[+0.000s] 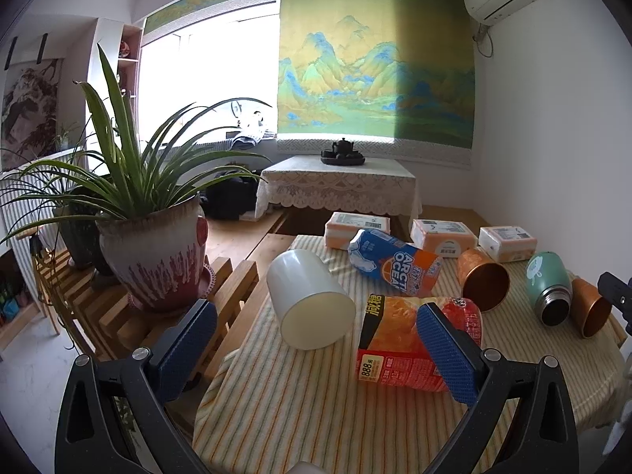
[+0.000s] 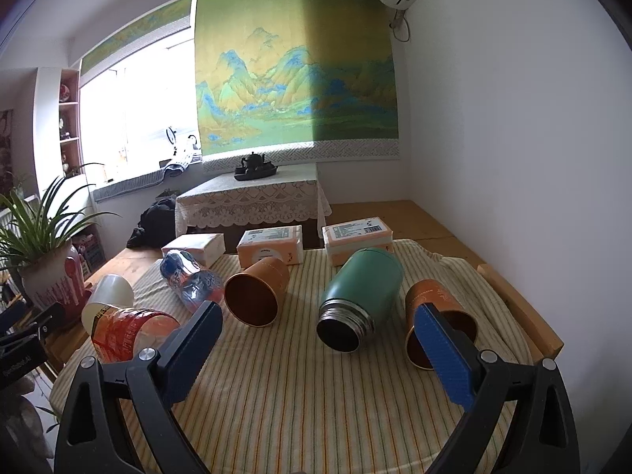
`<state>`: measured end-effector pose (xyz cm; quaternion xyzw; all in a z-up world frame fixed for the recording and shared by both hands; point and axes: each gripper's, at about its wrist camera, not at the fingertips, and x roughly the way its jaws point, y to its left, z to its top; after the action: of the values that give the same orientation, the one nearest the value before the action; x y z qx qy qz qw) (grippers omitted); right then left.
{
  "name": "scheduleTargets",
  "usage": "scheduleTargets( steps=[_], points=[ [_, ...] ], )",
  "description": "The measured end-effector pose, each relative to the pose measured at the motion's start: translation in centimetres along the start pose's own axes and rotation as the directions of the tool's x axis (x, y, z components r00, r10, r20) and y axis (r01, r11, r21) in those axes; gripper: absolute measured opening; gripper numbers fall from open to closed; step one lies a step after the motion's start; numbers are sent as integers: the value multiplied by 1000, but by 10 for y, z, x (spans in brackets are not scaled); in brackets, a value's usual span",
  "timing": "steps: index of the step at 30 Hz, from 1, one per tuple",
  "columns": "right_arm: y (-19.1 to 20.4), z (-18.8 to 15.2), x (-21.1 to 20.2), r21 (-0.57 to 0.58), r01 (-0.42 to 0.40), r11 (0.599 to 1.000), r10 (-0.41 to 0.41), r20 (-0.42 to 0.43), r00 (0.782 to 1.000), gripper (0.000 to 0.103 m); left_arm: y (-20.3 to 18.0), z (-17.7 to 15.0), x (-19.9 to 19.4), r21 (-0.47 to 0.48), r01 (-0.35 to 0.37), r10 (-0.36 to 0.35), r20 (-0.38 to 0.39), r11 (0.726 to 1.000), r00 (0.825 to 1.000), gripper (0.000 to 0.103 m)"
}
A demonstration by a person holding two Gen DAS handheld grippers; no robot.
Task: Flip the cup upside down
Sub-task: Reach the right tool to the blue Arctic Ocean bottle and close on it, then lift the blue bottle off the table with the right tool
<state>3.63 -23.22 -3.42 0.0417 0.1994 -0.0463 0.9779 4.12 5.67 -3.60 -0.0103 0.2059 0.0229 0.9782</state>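
Observation:
A white cup [image 1: 312,300] lies on its side at the table's left edge, mouth toward me; it also shows in the right wrist view [image 2: 108,294]. Two orange cups [image 2: 256,294] [image 2: 438,316] and a green flask [image 2: 359,296] lie on their sides, mouths toward me. My left gripper [image 1: 316,349] is open and empty, just short of the white cup. My right gripper [image 2: 322,349] is open and empty, in front of the flask, its right finger [image 2: 444,355] overlapping the right orange cup.
A striped cloth [image 2: 316,414] covers the table. A red-orange bottle [image 1: 410,339] and a blue bottle [image 1: 395,262] lie on it. Three tissue packs [image 2: 272,247] line the far edge. A potted plant [image 1: 154,252] stands on a wooden rack at left.

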Motion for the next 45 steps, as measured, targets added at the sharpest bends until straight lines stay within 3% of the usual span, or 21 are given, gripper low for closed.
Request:
scheduleTargets(
  steps=[5, 9, 14, 18, 21, 25, 36, 42, 44, 45],
  points=[
    [14, 12, 17, -63, -53, 997, 51, -43, 998, 96, 4, -1, 0, 3, -9, 9, -6, 1000, 1000, 102],
    [40, 31, 38, -148, -160, 976, 145, -111, 983, 96, 11, -2, 0, -8, -15, 15, -15, 1000, 1000, 102],
    [85, 63, 84, -270, -281, 921, 218, -240, 946, 96, 32, -1, -3, -31, -47, 47, -12, 998, 999, 102],
    [118, 80, 127, -317, -363, 876, 244, -358, 901, 96, 53, -1, -4, -62, -78, 77, -13, 995, 997, 102],
    [147, 85, 156, -353, -398, 847, 233, -427, 874, 96, 65, -1, -2, -72, -96, 95, -19, 993, 995, 102],
    [178, 77, 189, -376, -452, 809, 214, -528, 822, 96, 77, -2, 3, -90, -111, 109, -29, 990, 994, 102],
    [207, 59, 239, -470, -459, 754, 75, -632, 771, 95, 96, -6, 21, -124, -118, 113, -44, 985, 993, 102],
    [209, 49, 252, -466, -487, 739, 59, -675, 736, 83, 99, -7, 24, -129, -123, 118, -48, 984, 992, 102],
    [212, 45, 254, -480, -491, 727, 38, -686, 727, 60, 100, -7, 22, -130, -125, 120, -45, 984, 992, 102],
    [213, 44, 254, -490, -488, 722, 29, -683, 730, 57, 100, -6, 22, -131, -126, 121, -44, 983, 992, 102]
  ],
)
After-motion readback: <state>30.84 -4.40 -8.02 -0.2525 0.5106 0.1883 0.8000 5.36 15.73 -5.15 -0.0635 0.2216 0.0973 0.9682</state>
